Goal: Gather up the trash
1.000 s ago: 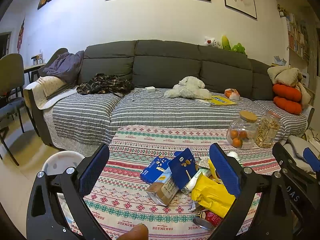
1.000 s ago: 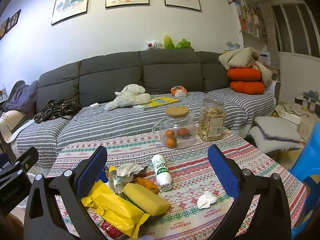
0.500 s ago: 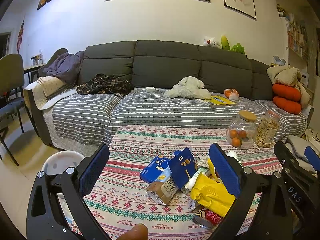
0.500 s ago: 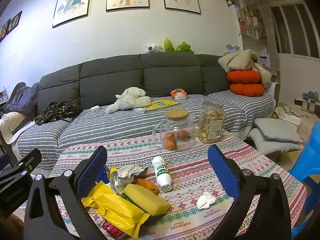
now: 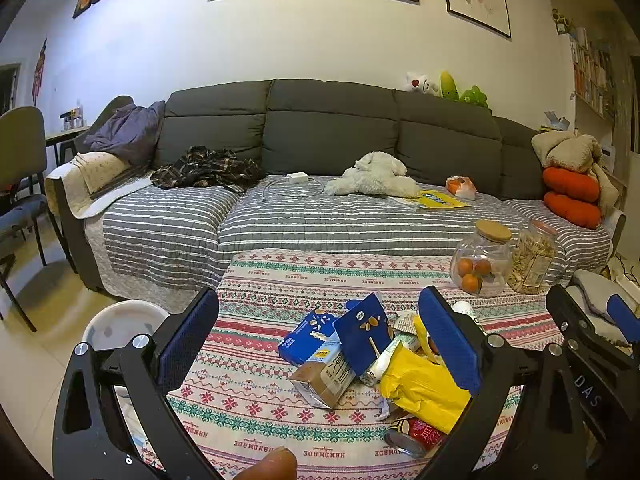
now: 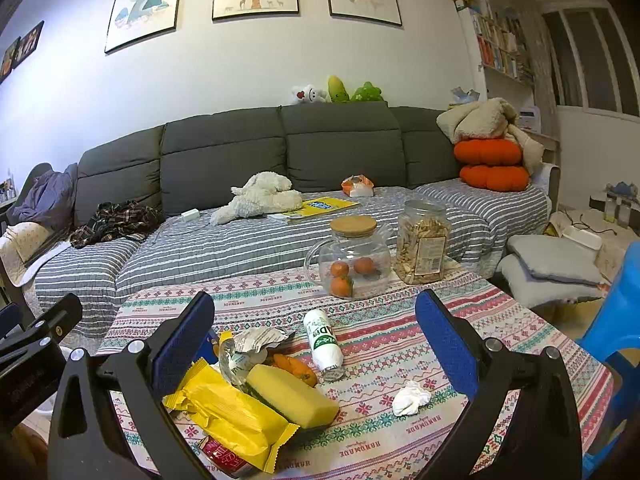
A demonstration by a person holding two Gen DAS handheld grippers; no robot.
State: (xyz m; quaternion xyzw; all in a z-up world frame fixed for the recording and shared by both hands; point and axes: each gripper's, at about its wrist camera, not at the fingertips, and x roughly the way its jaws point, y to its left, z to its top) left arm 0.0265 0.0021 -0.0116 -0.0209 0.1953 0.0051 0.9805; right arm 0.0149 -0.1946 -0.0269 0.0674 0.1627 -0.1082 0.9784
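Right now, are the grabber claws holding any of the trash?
No, nothing is held. The left gripper and right gripper are both wide open above the littered patterned tablecloth.

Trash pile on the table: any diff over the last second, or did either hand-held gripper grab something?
Nothing visibly changed. Both grippers, left and right, hang open and empty above the table; only a slight camera drift in the right wrist view. The yellow wrapper, blue cartons, white bottle and crumpled tissue lie where they were.
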